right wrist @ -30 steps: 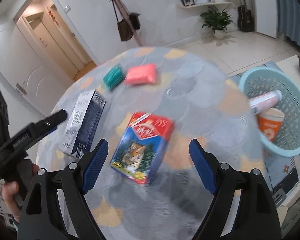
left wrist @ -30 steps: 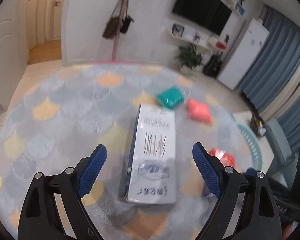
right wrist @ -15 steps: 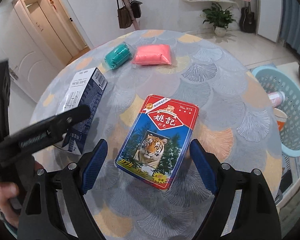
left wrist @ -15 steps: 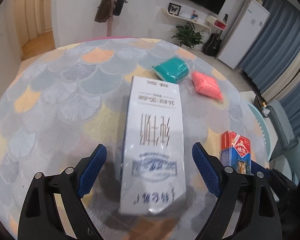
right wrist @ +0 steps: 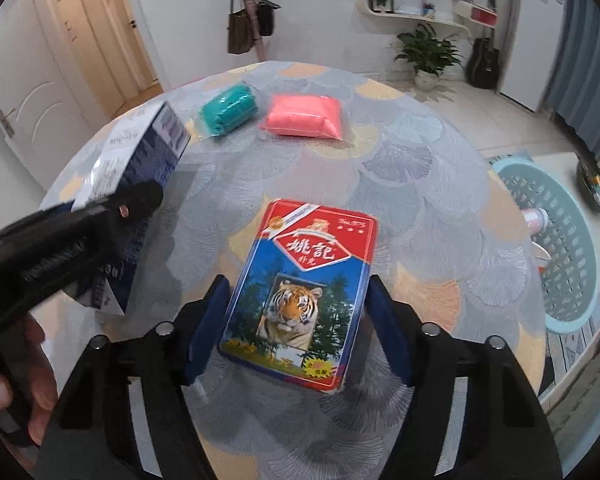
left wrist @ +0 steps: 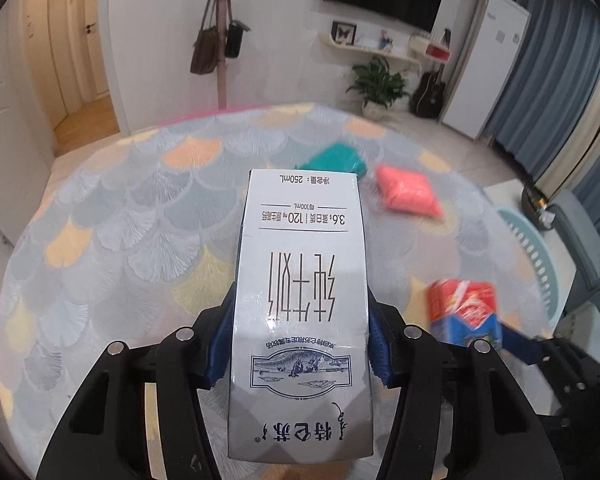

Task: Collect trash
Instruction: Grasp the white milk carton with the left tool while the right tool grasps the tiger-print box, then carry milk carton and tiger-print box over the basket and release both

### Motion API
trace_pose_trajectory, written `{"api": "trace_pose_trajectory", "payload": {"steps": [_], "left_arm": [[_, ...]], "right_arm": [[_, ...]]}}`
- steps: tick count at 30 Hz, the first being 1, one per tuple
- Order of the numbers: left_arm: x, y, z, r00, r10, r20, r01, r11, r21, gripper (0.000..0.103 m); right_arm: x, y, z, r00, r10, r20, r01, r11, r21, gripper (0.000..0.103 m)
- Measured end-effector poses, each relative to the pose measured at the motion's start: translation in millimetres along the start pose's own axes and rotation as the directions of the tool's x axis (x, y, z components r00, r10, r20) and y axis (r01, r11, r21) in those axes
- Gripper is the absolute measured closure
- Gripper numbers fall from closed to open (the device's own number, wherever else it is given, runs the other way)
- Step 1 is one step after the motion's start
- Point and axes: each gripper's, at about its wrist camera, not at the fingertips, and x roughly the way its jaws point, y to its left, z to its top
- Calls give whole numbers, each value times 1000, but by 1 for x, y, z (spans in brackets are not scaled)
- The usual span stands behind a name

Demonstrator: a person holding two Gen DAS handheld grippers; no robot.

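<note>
- Left gripper (left wrist: 298, 354): jaws have just been closing; blue pads now sit flush on both long sides of the milk carton (left wrist: 302, 300). Read as clenched on the carton.
- Carton's long axis runs straight out along the fingers, away from the camera, gripped near its closer end. Right wrist view shows its far end tipped up off the round table (right wrist: 420, 152).
- Right gripper (right wrist: 296, 330): jaws have just been closing around the playing-card box (right wrist: 306, 288), which lies flat on the table, long axis roughly along the fingers, slightly skewed.
- Right pad appears at the box edge; a sliver of gap shows at the left pad. Contact probably not complete, view is poor here.
- Both grippers point steeply down at the table.
- Laundry basket (right wrist: 568, 240) stands on the floor beyond the table's right edge, nearer the right hand; the coming carry goes that way.
- Teal packet (right wrist: 230, 108) and pink packet (right wrist: 304, 116) lie at the far side, untouched.
</note>
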Motion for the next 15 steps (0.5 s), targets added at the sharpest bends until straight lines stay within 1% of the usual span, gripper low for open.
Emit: {"api": "trace_pose_trajectory", "payload": {"steps": [4, 8, 10, 15], "left_arm": [[-13, -9, 7, 999, -10, 40, 10, 1000, 6, 50], [-31, -26, 14, 995, -39, 90, 36, 999, 35, 50], [-39, -37, 20, 991, -62, 116, 57, 997, 51, 50], [-53, -73, 35, 977, -145, 155, 131, 987, 97, 50]], "right_arm": [[-9, -2, 0, 999, 9, 32, -9, 1000, -20, 43], [-36, -16, 6, 994, 24, 103, -25, 1000, 2, 43], [-51, -26, 12, 990, 21, 143, -24, 1000, 18, 43], [-90, -67, 26, 970, -25, 242, 4, 996, 85, 43]]}}
